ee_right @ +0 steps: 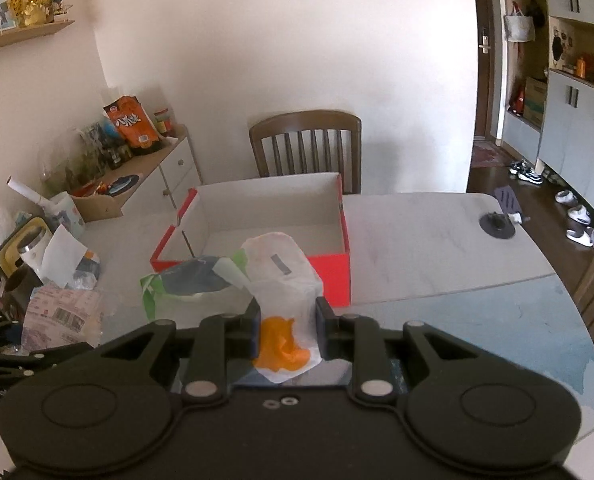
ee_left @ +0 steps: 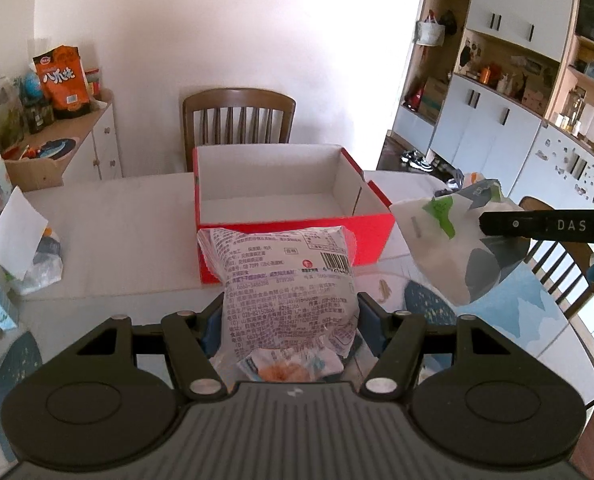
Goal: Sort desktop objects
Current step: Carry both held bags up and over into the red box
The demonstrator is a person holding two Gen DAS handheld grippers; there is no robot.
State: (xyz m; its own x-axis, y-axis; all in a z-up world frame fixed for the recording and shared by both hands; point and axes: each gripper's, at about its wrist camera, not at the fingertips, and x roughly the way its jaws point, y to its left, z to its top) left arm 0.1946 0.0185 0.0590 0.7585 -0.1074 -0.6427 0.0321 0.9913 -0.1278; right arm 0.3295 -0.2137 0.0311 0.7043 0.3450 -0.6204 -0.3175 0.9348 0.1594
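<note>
An open red box [ee_left: 297,232] with a white inside stands on the table in front of both grippers; it also shows in the right wrist view [ee_right: 337,276]. My left gripper [ee_left: 291,312] is shut on a clear snack packet [ee_left: 285,276] with purple print, held just before the box's near wall. My right gripper [ee_right: 285,320] is shut on a white packet [ee_right: 281,276] with green, grey and orange patches, held before the box's near wall. That packet shows at right in the left wrist view [ee_left: 449,248]. The left packet shows at lower left in the right wrist view [ee_right: 63,316].
A wooden chair [ee_left: 239,120] stands behind the box. Bags and paper [ee_left: 21,240] lie at the table's left edge. A side cabinet [ee_left: 69,148] with snack bags is at back left. A black round object [ee_right: 497,226] sits at the table's far right.
</note>
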